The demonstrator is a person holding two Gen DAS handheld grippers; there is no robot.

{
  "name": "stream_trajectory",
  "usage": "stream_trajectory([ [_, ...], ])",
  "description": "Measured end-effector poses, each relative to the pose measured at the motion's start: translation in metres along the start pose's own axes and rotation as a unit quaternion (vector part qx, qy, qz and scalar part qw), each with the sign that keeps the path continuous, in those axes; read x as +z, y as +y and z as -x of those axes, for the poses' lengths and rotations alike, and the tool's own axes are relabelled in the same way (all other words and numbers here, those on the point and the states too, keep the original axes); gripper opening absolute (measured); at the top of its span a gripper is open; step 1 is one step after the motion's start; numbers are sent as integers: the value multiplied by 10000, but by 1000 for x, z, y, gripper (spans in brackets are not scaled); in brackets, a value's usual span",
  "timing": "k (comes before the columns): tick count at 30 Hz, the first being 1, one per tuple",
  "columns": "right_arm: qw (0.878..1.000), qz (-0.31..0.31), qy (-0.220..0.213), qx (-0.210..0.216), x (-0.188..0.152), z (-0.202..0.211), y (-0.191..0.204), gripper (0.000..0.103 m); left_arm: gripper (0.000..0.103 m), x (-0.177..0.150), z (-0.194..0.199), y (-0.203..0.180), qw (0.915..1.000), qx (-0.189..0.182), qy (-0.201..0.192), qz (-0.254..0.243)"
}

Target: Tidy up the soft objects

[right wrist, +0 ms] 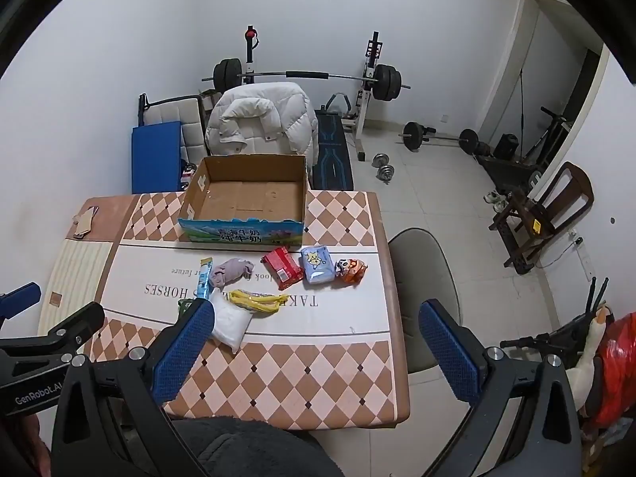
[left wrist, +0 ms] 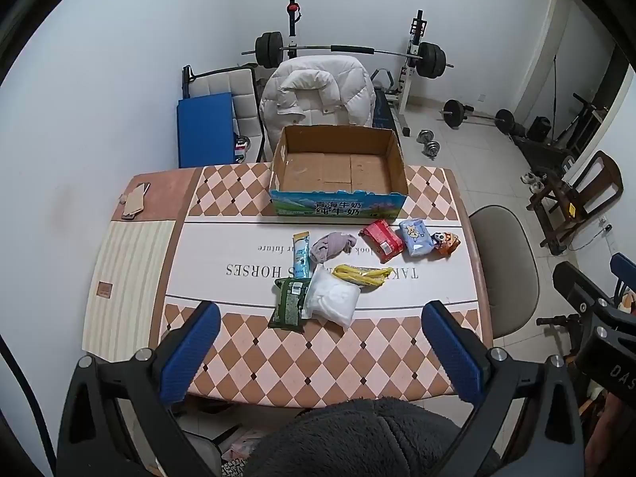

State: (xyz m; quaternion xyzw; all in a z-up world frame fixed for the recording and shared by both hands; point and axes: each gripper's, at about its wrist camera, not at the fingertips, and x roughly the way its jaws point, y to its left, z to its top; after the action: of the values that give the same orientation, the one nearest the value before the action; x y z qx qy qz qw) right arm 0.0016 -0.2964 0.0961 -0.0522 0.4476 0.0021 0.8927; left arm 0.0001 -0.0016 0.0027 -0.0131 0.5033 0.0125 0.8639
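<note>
I have both tools held above the near edge of the table [left wrist: 131, 262]: my left gripper [left wrist: 321, 348] has its blue pads spread wide with nothing between them, and my right gripper [right wrist: 314, 351] is spread just as wide and empty. The soft things lie loose in the middle of the table, in front of the open cardboard box [left wrist: 338, 167], which holds nothing. Nearest me are a green packet [left wrist: 289, 305] and a white pouch [left wrist: 333, 299] touching side by side, with a yellow item [left wrist: 362, 274], maybe a crumpled wrapper, just behind the pouch. Further back run a teal sachet [left wrist: 302, 254], a bunched greyish cloth [left wrist: 332, 244], a red pack [left wrist: 382, 239], a blue tissue pack [left wrist: 416, 237] and a small orange cartoon packet [left wrist: 447, 241].
</note>
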Motion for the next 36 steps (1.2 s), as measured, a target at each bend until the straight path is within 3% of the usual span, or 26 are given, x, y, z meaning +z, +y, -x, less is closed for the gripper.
stream_trajectory([
  [14, 9999, 114, -7, 57, 1, -3, 1, 103, 103, -12, 2, 0, 9999, 0, -61, 162],
  [36, 9997, 88, -201, 63, 4, 3, -2, 103, 103, 5, 9, 0, 9995, -14, -248, 206],
])
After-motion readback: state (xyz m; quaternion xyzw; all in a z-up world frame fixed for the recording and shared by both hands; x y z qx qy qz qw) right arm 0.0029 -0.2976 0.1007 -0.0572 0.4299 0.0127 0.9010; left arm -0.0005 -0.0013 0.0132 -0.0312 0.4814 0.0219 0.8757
